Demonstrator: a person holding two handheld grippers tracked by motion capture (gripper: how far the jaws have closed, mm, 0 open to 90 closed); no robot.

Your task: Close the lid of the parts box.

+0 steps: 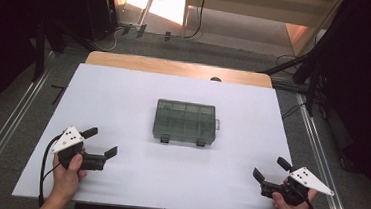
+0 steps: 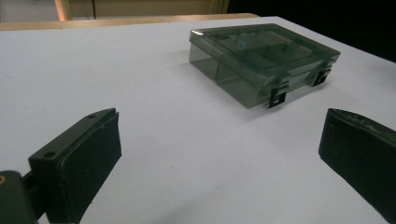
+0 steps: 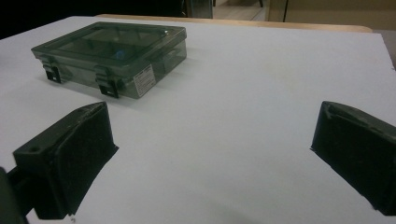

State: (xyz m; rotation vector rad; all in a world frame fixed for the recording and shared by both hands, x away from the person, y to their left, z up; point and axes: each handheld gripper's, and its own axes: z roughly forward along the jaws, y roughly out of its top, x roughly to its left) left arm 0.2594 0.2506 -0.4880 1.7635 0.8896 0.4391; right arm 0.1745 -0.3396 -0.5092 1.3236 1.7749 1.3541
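Holding both tools low over the near edge of the white tabletop [image 1: 123,99], I note the left tool [image 1: 103,142] at the near-left corner, jaws spread wide with nothing between them. The right tool [image 1: 271,169] sits at the near-right corner, jaws likewise parted and empty. Farther in, well apart from both, the translucent grey compartment box [image 1: 185,122] lies flat near the tabletop's middle, lid down, its two dark latches [image 1: 164,139] facing me. A white label [image 3: 144,77] marks its right end.
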